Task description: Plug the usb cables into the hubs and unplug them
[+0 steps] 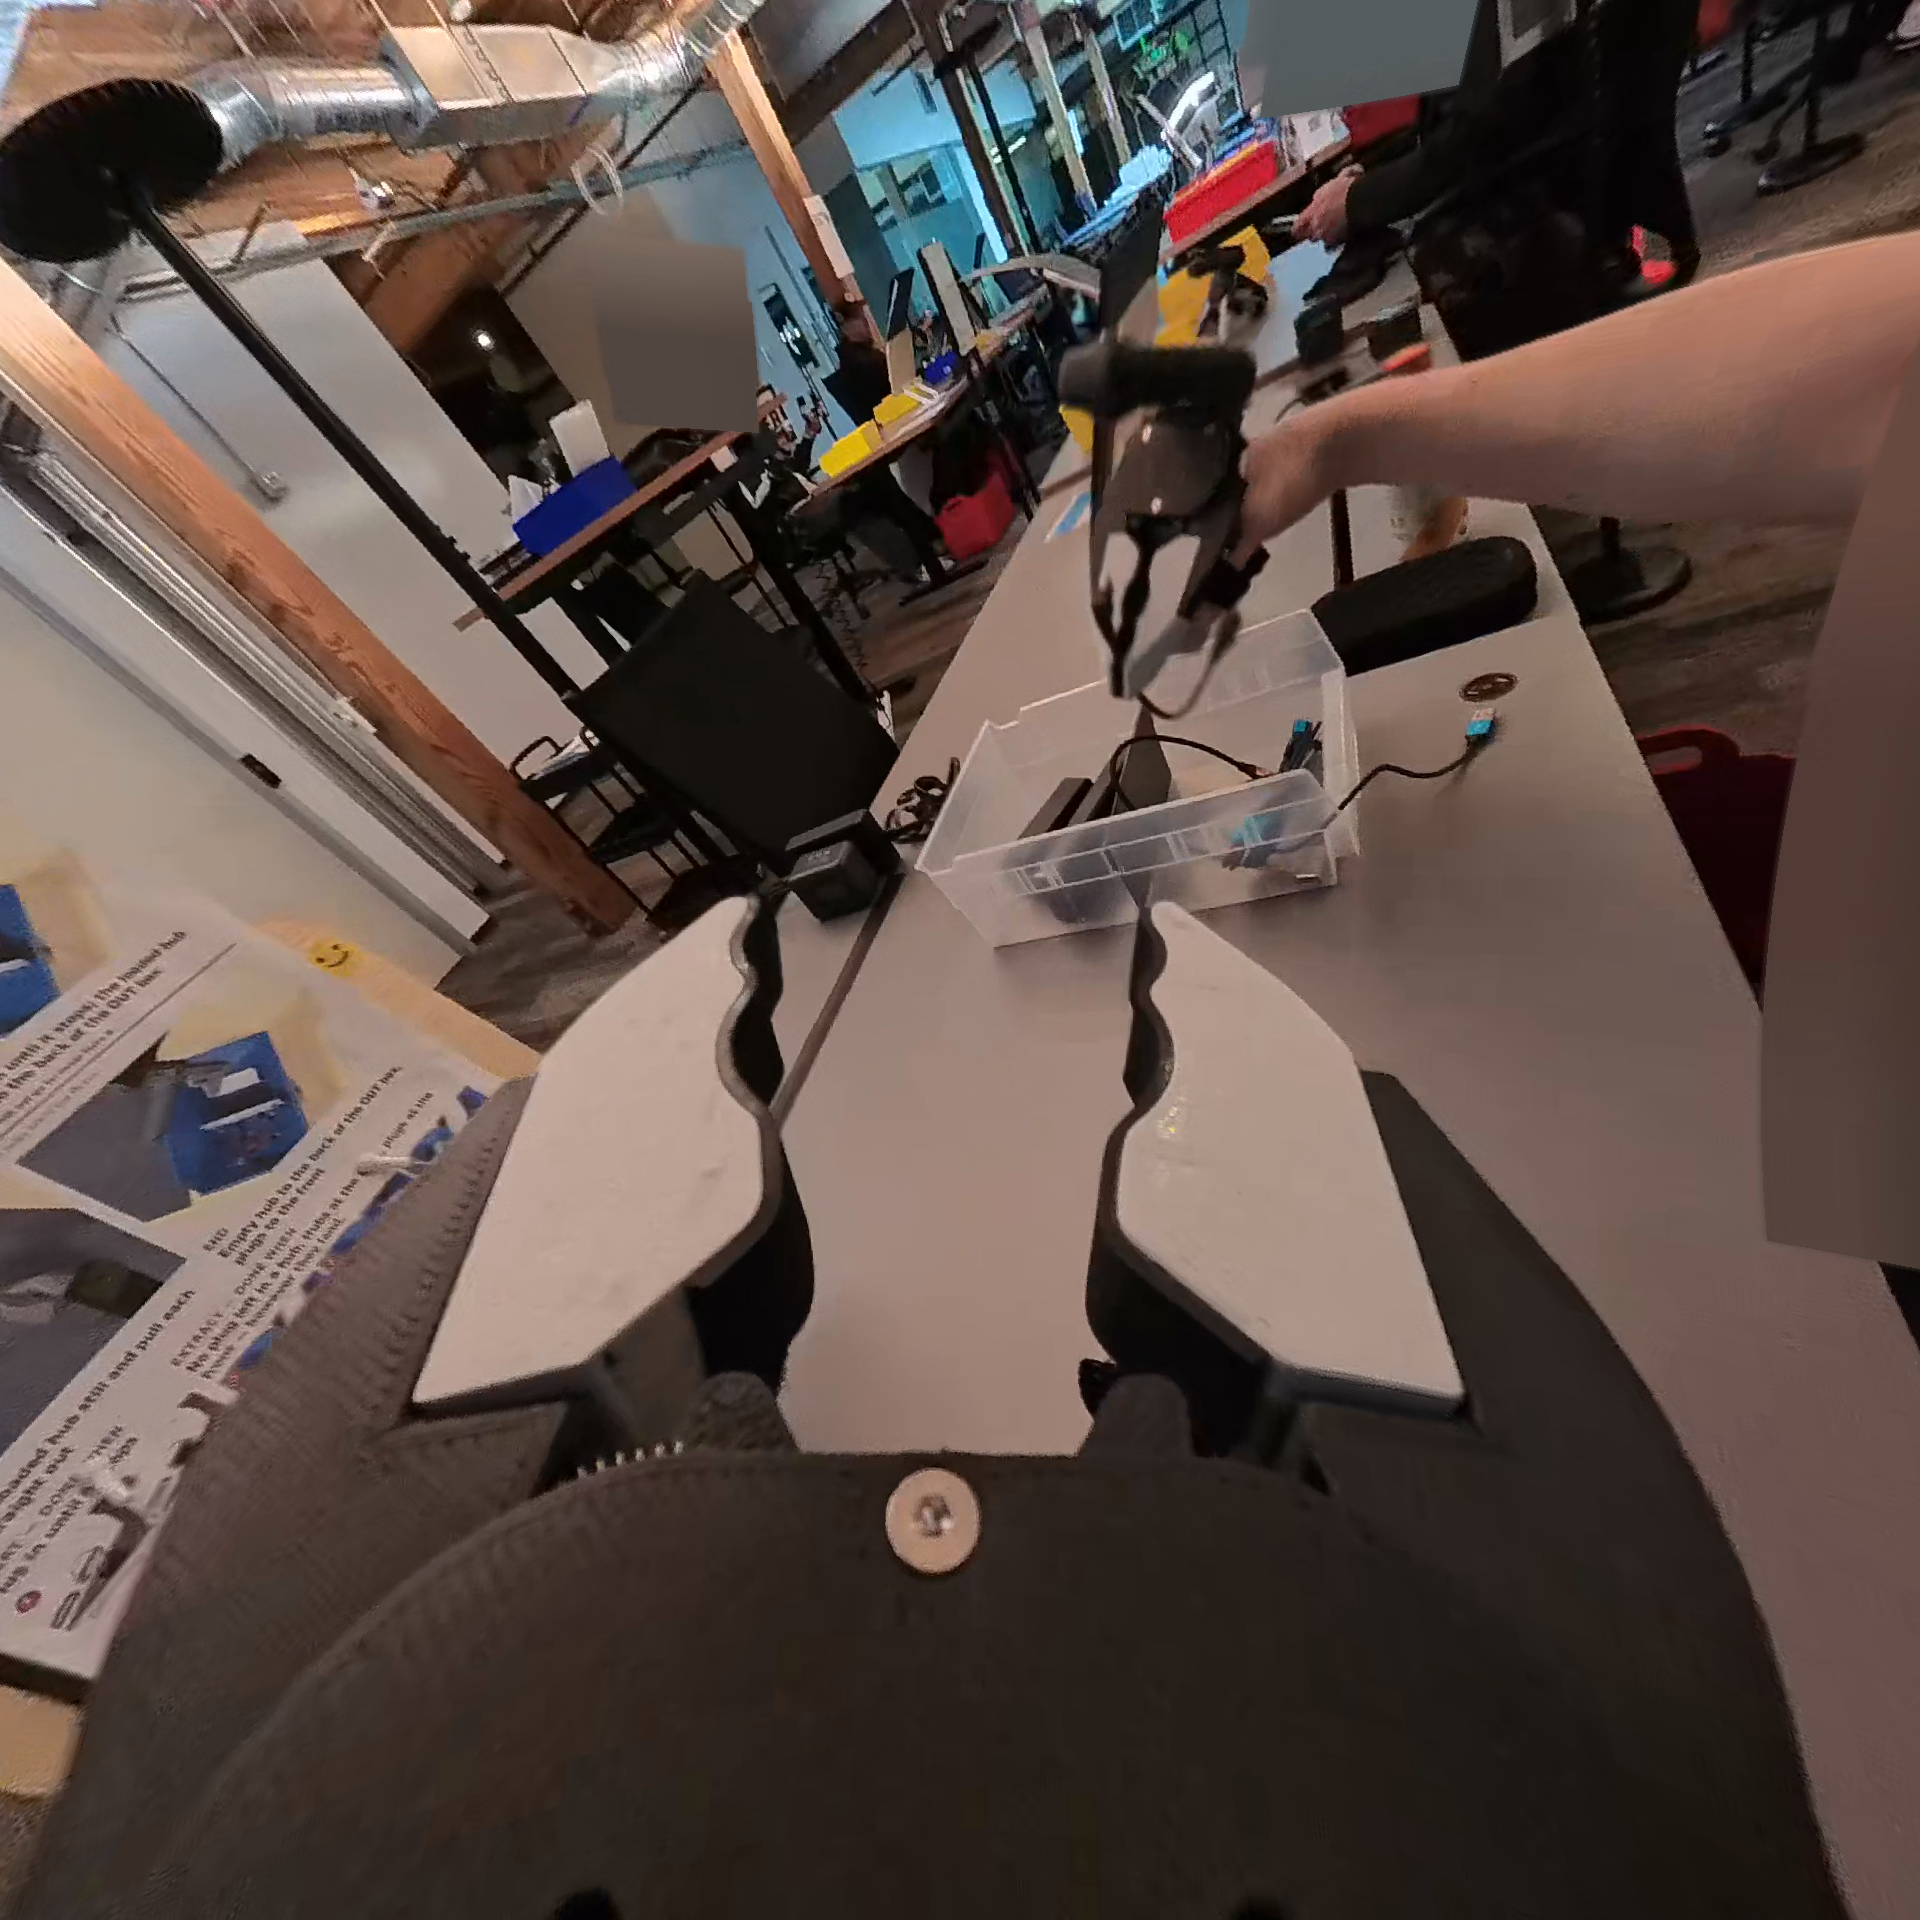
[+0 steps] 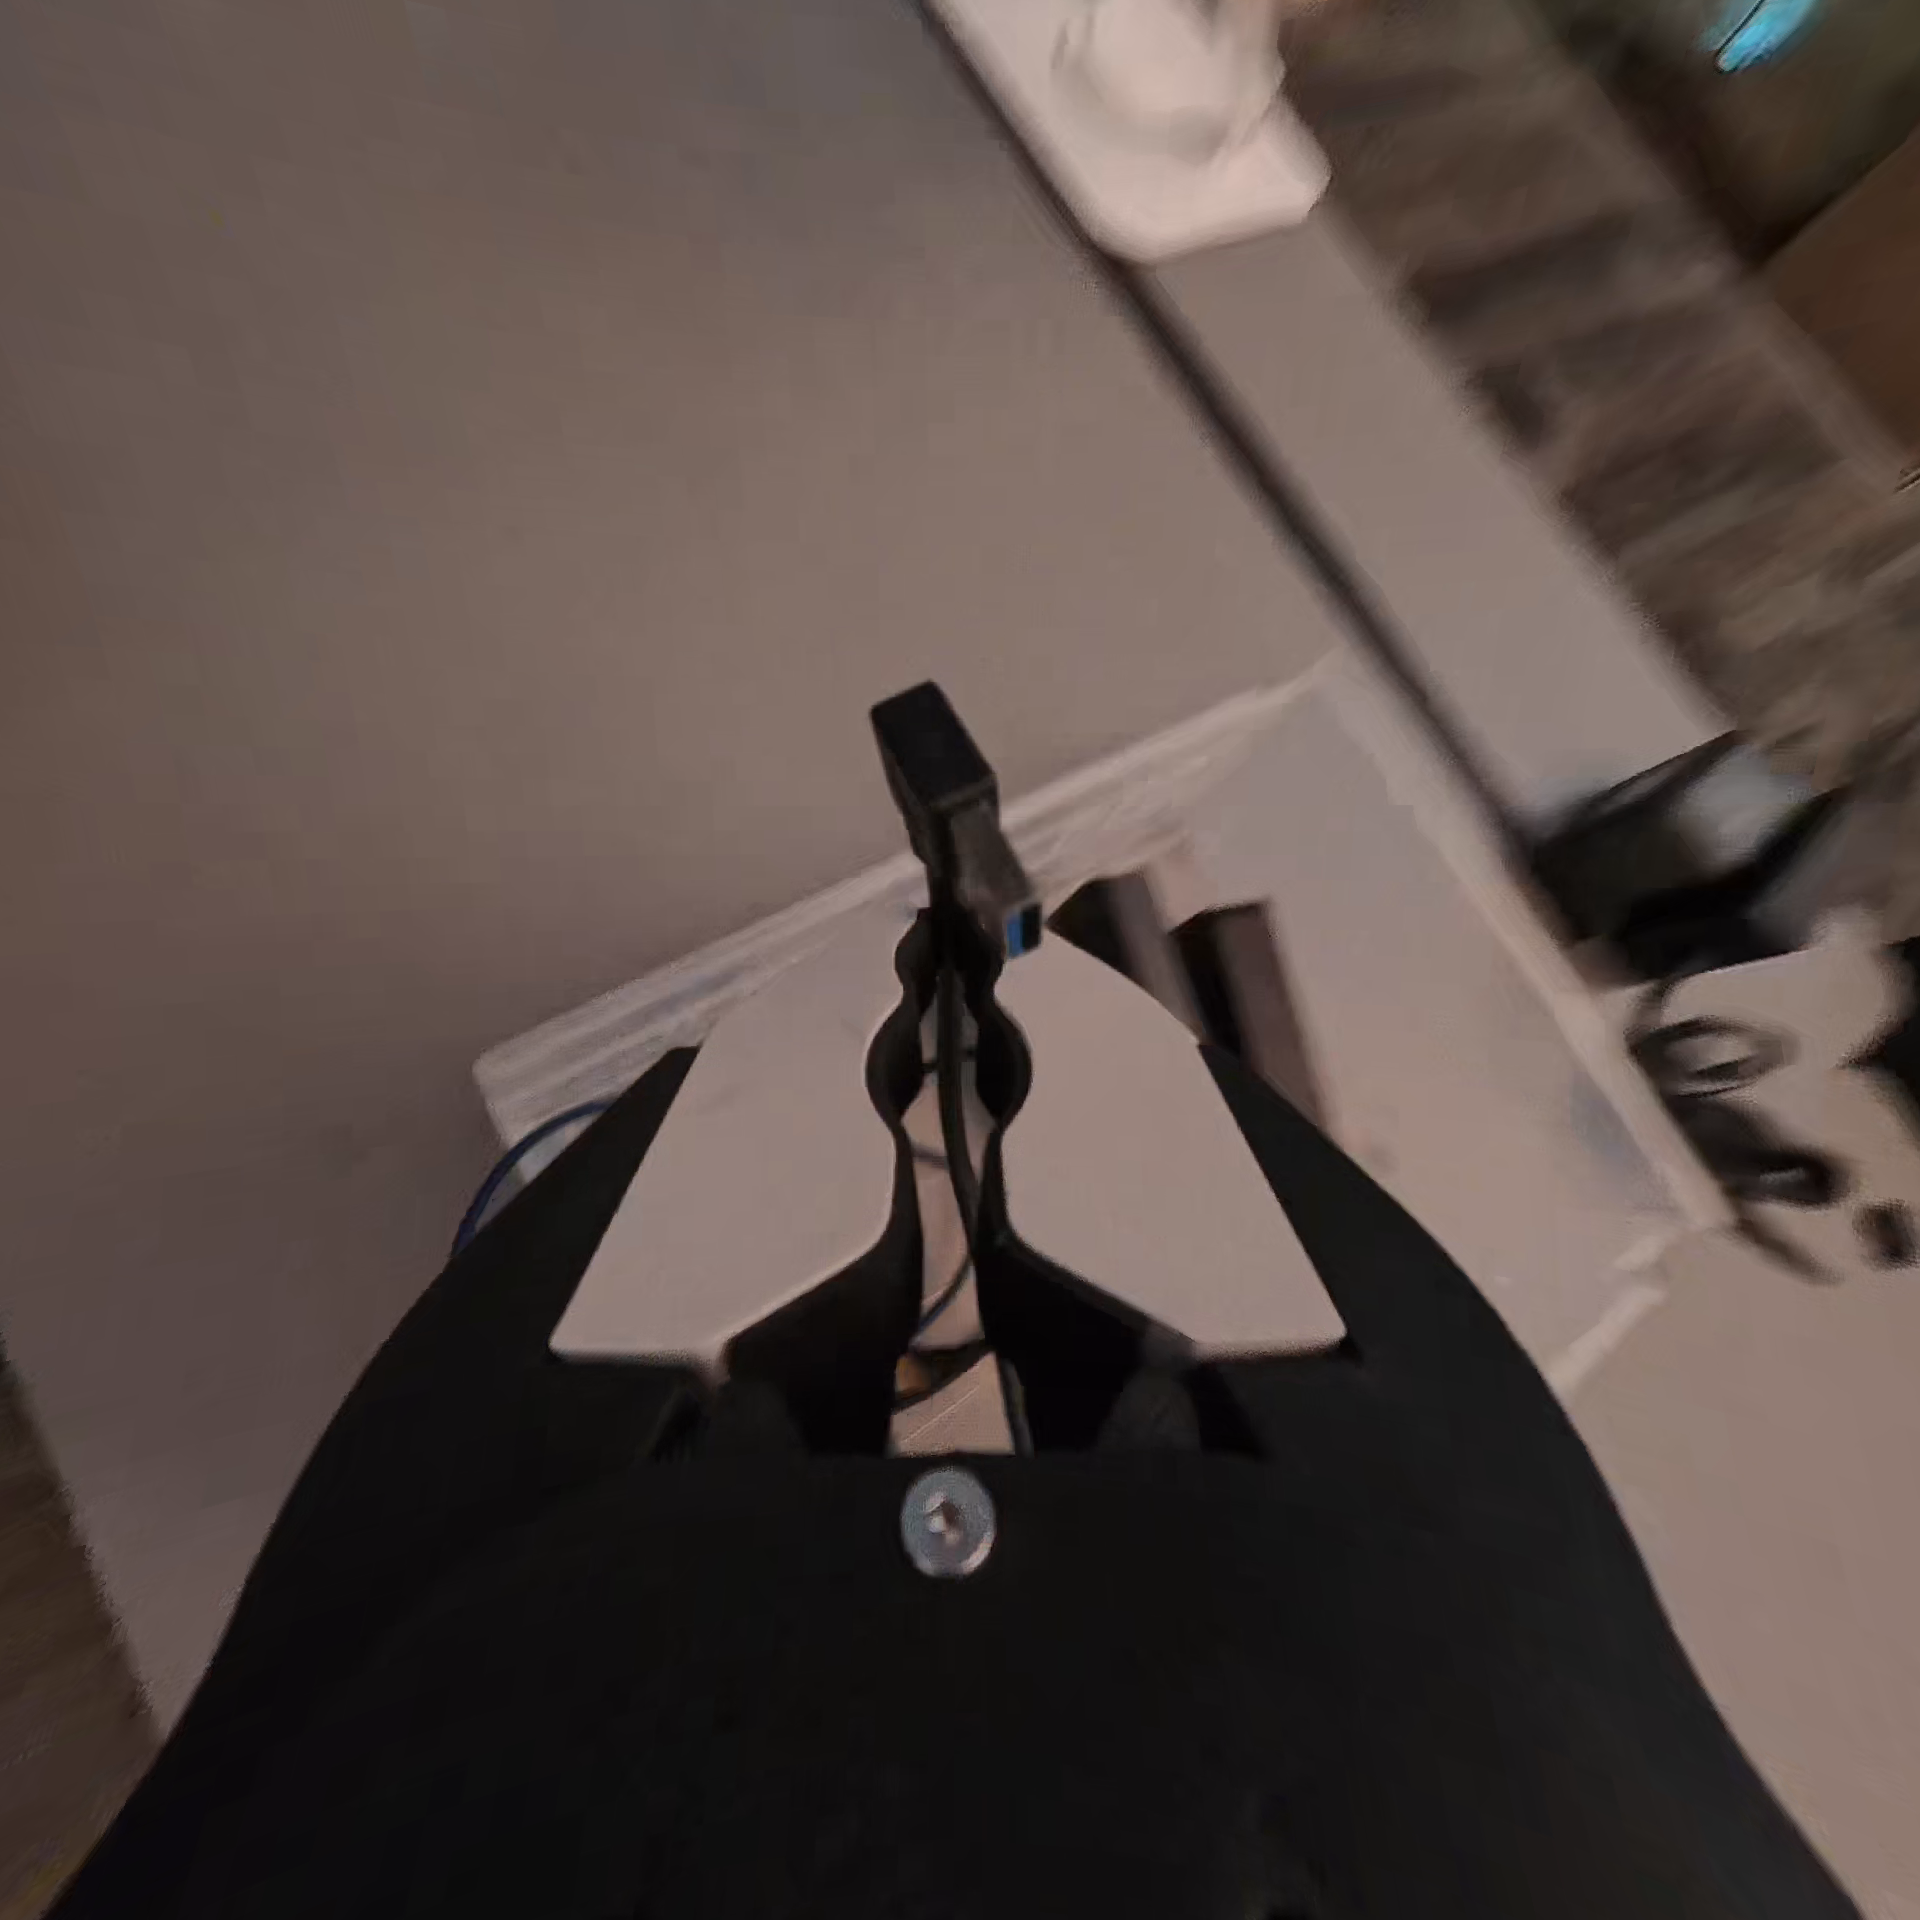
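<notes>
The left gripper (image 1: 951,925) hovers over the grey worktop (image 1: 1403,1039), its two fingers spread wide with nothing between them. Just ahead of its fingertips sits a clear plastic bin (image 1: 1143,790) holding black hubs and cables. Above the bin, the right gripper (image 1: 1127,665) pinches a black cable (image 1: 1195,681).

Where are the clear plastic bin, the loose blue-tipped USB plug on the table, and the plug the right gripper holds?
clear plastic bin (image 1: 1070,871): left wrist view, front wall.
loose USB plug (image 1: 1484,724): left wrist view, blue tip.
held USB plug (image 2: 961,831): right wrist view, black housing.
</notes>
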{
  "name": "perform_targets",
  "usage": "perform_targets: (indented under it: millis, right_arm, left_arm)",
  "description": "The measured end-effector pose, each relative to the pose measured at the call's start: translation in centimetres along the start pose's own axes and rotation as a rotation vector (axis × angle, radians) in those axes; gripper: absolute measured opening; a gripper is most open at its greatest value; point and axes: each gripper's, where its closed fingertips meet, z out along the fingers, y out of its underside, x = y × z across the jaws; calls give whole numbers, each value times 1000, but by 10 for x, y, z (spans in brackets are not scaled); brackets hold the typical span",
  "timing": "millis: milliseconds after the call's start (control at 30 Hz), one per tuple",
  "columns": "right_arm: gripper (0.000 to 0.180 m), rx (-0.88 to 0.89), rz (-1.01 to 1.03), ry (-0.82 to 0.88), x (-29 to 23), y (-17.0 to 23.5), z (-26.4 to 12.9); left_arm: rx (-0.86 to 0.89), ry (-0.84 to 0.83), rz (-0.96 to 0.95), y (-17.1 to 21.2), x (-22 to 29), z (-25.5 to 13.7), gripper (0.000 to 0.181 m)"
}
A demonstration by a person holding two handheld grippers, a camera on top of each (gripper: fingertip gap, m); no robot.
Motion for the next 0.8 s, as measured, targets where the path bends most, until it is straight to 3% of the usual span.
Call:
perform_targets:
  millis: [100,167,367,433,600,700,733,800]
  right_arm:
    - [6,-197,85,-92,-15,60,32]
    - [15,-247,117,-51,-13,73,37]
    - [43,53,181,368,-18,34,-49]
    - [39,93,163,399,-58,47,-53]
    - [33,-164,219,296,-135,132,7]
    - [25,-284,244,399,-126,163,17]
    - [4,-318,248,389,-125,169,19]
    - [3,-323,203,407,-118,160,12]
  left_arm:
    - [-26,27,-29,8,2,8,63]
    - [-46,25,-36,13,1,11,63]
    - [-73,11,-22,17,-2,12,63]
    - [-74,17,-25,17,-2,12,63]
    - [-58,27,-44,16,-2,10,63]
    - [-71,12,-43,18,-4,9,62]
    - [-74,7,-39,18,-5,8,62]
    - [-87,-4,-29,20,-6,7,61]
